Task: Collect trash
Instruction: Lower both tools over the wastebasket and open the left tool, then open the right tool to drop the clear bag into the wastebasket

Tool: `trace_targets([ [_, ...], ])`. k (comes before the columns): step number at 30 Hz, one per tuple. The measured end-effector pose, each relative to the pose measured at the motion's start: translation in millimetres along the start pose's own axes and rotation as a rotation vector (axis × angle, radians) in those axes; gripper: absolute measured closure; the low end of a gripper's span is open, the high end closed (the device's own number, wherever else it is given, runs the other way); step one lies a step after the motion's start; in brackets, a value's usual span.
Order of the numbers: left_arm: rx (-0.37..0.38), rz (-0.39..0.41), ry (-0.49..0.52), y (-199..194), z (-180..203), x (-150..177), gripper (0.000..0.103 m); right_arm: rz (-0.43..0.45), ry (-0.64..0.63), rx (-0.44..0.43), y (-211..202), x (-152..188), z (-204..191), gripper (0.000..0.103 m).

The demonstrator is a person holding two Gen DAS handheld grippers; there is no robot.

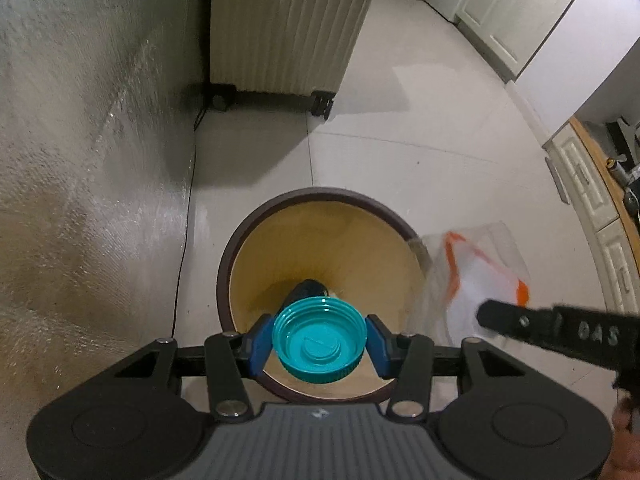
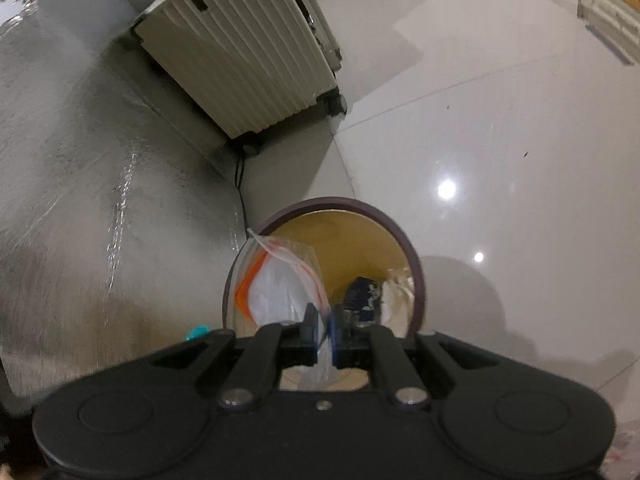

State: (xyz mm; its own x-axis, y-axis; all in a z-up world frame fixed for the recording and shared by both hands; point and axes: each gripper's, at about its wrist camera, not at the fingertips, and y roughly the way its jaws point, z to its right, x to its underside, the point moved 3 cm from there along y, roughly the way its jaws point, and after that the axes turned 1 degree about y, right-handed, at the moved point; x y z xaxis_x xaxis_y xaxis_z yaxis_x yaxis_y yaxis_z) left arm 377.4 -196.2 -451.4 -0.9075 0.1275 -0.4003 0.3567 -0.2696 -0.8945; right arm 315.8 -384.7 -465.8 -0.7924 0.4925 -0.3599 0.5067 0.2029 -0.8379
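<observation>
**Both loads held above the bin mouth, release pending**

While I hold both tools pointed steeply down, the relation that governs the next move is vertical: the open bin lies directly beneath each load.

Left wrist view: my left gripper (image 1: 320, 344) is clamped on a teal bottle cap (image 1: 319, 340), one blue pad on each side of its rim, hollow side facing the camera. The cap sits over the near part of the bin (image 1: 224, 264), a round container with a dark rim and a yellow inner wall. A dark item lies at the bottom; I cannot identify it. My right gripper's finger enters from the right, bearing raised letters that read "GAS" as far as I can tell. Beyond it hangs a clear plastic bag (image 1: 476, 276) with orange markings, at the bin's right rim. Any print on the bag is blurred and unreadable.

Right wrist view: my right gripper (image 2: 325, 330) is closed tight on the plastic bag (image 2: 280, 284), pinching a fold of film. The bag hangs over the left half of the bin (image 2: 416, 276). A dark blue object lies inside; its printing is illegible.

Judgement: both hands are equally placed; letting go should drop both items inside, though the light bag may catch the rim.
</observation>
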Motion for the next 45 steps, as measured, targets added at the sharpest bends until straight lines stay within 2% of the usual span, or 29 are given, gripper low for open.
trace_targets([
  [4,-0.010,-0.009,0.026,10,-5,-3,0.053,-0.036,0.025,-0.014,24,-3,-3,0.094],
  [7,-0.005,-0.008,0.021,15,-10,-6,0.053,-0.058,0.030,-0.009,36,-1,-2,0.082],
  [9,0.002,-0.001,0.020,17,-11,-9,0.053,-0.069,0.018,0.025,40,2,-1,0.074],
  [12,0.010,0.000,0.024,24,-9,-12,0.053,-0.081,0.006,0.048,41,6,1,0.073],
  [17,-0.027,-0.046,0.045,38,-6,-9,0.026,-0.105,-0.026,0.070,41,8,6,0.072],
  [25,-0.082,-0.094,0.057,42,-15,1,0.012,-0.115,-0.058,0.095,35,10,13,0.066],
  [31,-0.111,-0.120,0.075,36,-19,6,0.002,-0.111,-0.104,0.100,29,8,11,0.055],
  [34,-0.119,-0.121,0.069,30,-21,8,0.000,-0.105,-0.107,0.097,24,8,12,0.045],
  [38,-0.126,-0.119,0.055,20,-26,9,0.000,-0.101,-0.133,0.113,19,7,11,0.019],
  [42,-0.134,-0.108,0.053,8,-30,10,0.000,-0.105,-0.167,0.131,13,7,8,0.006],
  [45,-0.143,-0.099,0.056,0,-30,11,0.000,-0.084,-0.188,0.153,6,7,5,0.001],
])
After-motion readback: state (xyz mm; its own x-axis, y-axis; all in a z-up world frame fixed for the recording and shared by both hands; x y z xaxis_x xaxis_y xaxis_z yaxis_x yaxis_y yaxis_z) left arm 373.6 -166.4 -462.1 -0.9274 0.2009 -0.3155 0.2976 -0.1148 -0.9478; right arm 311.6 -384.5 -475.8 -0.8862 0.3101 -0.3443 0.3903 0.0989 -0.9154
